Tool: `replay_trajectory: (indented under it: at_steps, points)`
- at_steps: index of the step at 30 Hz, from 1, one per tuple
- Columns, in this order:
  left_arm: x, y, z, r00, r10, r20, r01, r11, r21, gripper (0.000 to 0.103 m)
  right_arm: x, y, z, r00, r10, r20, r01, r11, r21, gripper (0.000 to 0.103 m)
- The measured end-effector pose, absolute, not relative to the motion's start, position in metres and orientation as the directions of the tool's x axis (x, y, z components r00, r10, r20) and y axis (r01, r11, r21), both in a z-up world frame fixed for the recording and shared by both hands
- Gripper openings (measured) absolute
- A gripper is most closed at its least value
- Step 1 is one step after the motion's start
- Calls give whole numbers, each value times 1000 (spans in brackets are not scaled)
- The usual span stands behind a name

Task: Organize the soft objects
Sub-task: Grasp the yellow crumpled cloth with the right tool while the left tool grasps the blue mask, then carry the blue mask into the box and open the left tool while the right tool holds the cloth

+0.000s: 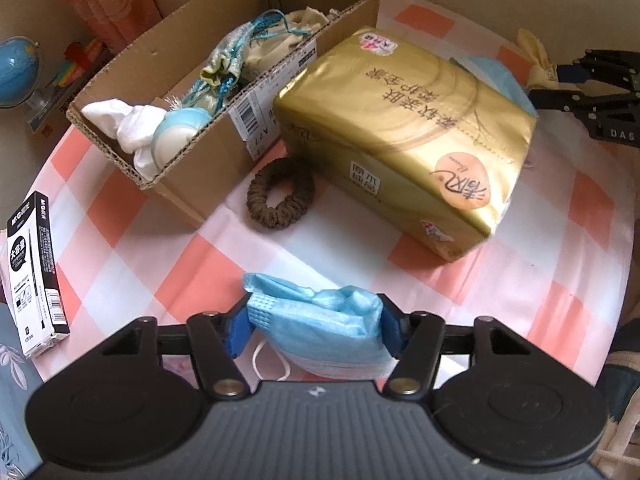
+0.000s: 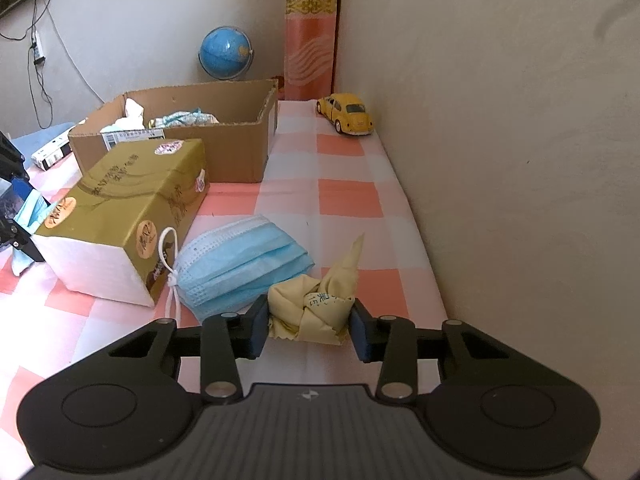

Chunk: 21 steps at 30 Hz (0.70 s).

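The left gripper (image 1: pixel 314 326) is held above the table, its two blue-padded fingers (image 1: pixel 237 334) pinched onto a crumpled blue face mask (image 1: pixel 320 328). The right gripper (image 2: pixel 308 328) sits low near the tabletop, its fingers (image 2: pixel 259 330) set on either side of a bunched yellow cloth (image 2: pixel 316 308), touching it.

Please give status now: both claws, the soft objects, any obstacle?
Left claw shut on blue mask. Right claw around yellow cloth, grip unclear. Gold tissue pack beside cardboard box.
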<state>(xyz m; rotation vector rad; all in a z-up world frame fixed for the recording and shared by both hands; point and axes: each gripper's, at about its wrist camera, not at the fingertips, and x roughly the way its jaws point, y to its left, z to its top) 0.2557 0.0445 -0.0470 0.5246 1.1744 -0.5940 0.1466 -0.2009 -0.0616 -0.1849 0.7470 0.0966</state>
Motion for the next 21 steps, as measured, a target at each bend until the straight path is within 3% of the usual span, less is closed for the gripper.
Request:
replay_trajectory:
  at_steps: [12,21]
  points:
    - [236,56,4,367,-184,-912,633,767,100,55,128,-199,-39,760,46,-649,-159,980,-117,45]
    - [265,31,40,463,-243,-852,588,804,90,55,118,-194,-31,777,79,-624,-182,978,-104,45]
